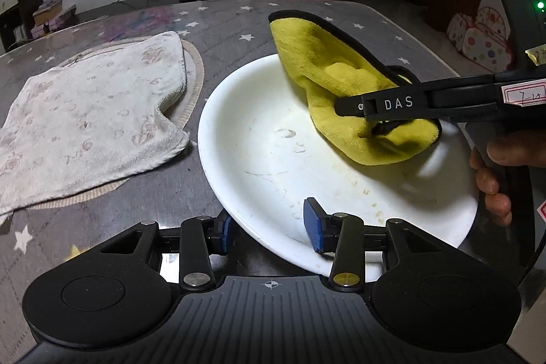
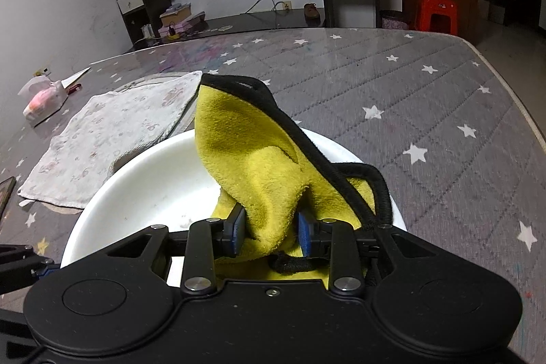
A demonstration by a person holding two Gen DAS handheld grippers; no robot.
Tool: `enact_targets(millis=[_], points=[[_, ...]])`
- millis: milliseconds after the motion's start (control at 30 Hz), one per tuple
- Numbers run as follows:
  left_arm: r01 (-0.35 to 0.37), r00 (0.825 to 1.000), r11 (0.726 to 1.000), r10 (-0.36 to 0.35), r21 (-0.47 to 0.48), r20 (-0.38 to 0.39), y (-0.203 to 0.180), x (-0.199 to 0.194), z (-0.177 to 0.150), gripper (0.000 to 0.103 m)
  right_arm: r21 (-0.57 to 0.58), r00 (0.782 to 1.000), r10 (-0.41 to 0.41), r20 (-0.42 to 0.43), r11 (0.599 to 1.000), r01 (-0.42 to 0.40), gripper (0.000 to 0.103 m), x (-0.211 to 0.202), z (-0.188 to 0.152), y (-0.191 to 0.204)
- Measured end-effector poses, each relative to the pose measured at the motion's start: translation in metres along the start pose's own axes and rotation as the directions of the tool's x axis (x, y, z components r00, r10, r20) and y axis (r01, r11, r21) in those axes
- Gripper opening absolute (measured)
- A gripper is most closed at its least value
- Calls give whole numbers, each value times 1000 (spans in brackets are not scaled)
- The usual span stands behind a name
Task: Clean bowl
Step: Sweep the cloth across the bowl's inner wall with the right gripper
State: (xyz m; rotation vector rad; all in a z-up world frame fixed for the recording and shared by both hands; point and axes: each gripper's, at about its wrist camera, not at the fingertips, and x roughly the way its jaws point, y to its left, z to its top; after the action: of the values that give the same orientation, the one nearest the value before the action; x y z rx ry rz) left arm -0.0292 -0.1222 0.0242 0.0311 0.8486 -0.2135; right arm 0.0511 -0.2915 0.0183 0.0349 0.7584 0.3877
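Note:
A white bowl (image 1: pixel 273 159) with faint brownish stains sits tilted on the grey star-patterned table; it also shows in the right wrist view (image 2: pixel 153 190). My left gripper (image 1: pixel 269 232) straddles the bowl's near rim, one blue pad outside and one inside; the jaws stand apart around the rim, and contact is unclear. My right gripper (image 2: pixel 271 232) is shut on a yellow cloth (image 2: pixel 259 159) with black edging and holds it inside the bowl. In the left wrist view the right gripper's finger (image 1: pixel 392 104) lies across the cloth (image 1: pixel 327 77).
A white patterned towel (image 1: pixel 88 115) lies on a beige mat left of the bowl, also seen in the right wrist view (image 2: pixel 112 132). A pink-and-white packet (image 2: pixel 44 101) lies far left. The table edge (image 2: pixel 512 98) runs on the right.

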Motion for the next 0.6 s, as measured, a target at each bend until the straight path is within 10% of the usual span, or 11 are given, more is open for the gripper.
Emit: enact_targets(millis=[600], points=[[-9, 1000, 995, 10, 97, -4, 2, -1, 5, 38, -3, 998, 27, -55, 1000, -27, 34, -31, -24, 11]])
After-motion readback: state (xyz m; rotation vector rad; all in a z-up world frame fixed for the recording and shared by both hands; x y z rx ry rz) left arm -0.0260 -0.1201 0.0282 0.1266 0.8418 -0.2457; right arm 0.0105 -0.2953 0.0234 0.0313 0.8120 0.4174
